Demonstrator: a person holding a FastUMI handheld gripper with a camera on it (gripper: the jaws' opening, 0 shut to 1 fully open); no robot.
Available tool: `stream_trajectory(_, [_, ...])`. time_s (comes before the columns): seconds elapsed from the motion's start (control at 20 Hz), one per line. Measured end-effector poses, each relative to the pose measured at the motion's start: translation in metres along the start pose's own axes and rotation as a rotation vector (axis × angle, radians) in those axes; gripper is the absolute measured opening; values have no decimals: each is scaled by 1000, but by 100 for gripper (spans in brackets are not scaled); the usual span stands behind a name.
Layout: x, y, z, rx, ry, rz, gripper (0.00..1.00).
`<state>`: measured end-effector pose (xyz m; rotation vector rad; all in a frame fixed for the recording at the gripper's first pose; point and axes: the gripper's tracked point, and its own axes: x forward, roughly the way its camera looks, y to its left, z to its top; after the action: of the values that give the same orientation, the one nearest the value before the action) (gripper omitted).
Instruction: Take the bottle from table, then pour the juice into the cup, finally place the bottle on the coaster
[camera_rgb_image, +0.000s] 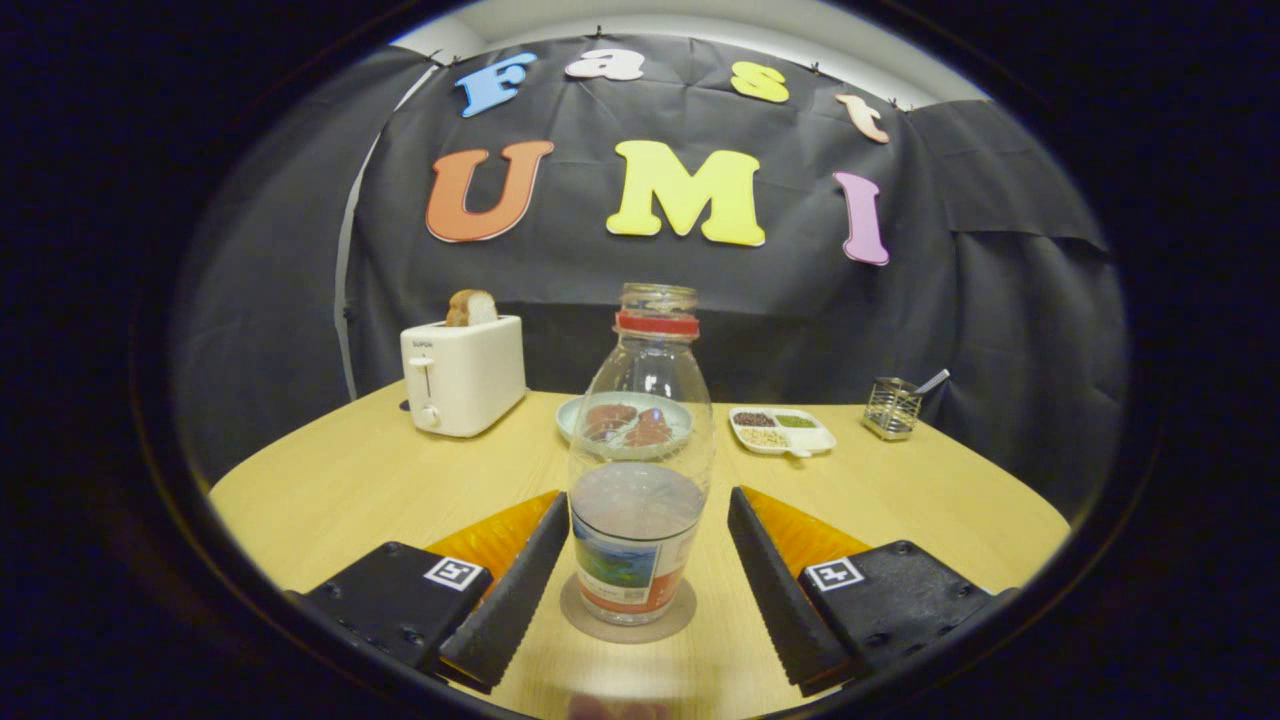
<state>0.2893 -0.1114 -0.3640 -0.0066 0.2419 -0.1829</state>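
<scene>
A clear plastic bottle (640, 460) with a red neck ring, no cap and a colourful label stands upright on a round grey coaster (628, 612). A little clear liquid fills its lower part. My gripper (648, 515) is open, one finger on each side of the bottle, with a gap between each finger and the bottle wall. A blurred pale rim, perhaps the cup (615, 708), shows just below the coaster, closest to me.
On the wooden table (350, 480) beyond the bottle: a white toaster (462, 375) holding a slice of bread, a pale plate (625, 420) with food, a white divided dish (782, 430), and a metal mesh holder (892, 406).
</scene>
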Motion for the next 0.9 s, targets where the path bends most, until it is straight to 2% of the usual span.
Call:
stream_trajectory(0.45, [-41,5,34,19,-22,-8,100])
stream_trajectory(0.9, [-139,4,111,27,-137,4,100])
